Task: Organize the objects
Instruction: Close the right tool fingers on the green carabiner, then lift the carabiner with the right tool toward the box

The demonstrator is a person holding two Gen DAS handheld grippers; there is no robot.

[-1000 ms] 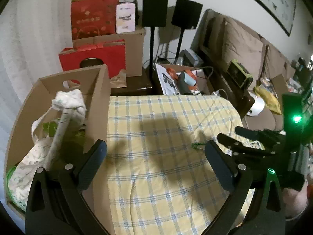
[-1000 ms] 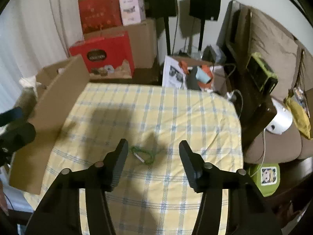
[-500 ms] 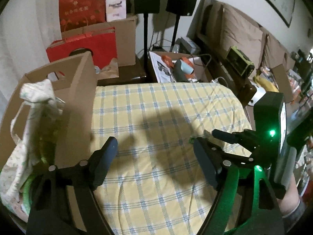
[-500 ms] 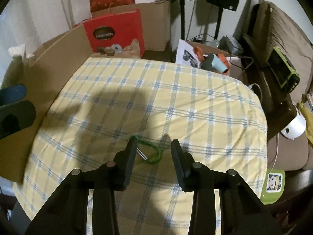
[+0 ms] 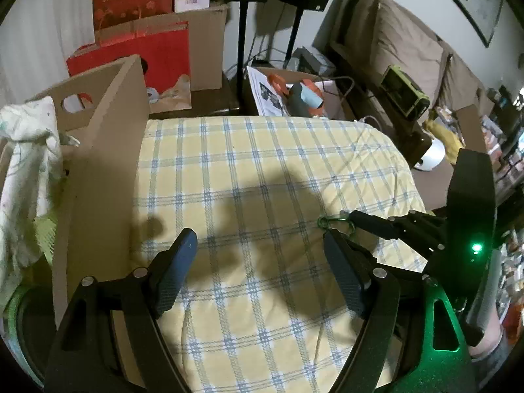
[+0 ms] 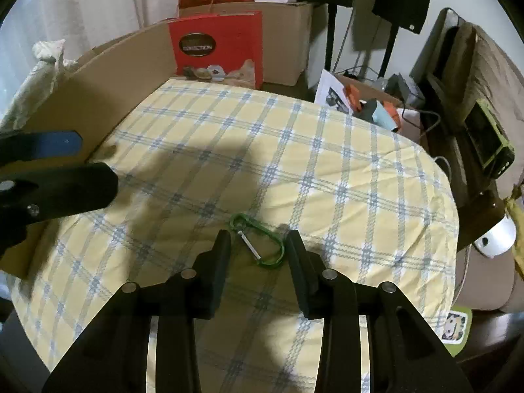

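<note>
The small green metal carabiner [image 6: 258, 242] lay flat on the yellow-and-blue checked cloth [image 6: 294, 163], toward its near right edge, alone and easy to reach. The right gripper [image 6: 257, 245] stood over it with jaws part-closed, straddling the clip; they had just been closing, and no pad visibly pressed it yet, probably set for a pinch across its narrow width. The left gripper [image 5: 258, 252] hung spread and empty beside the tall brown cardboard box [image 5: 98, 170] at the cloth's left edge, likely the clip's destination.
</note>
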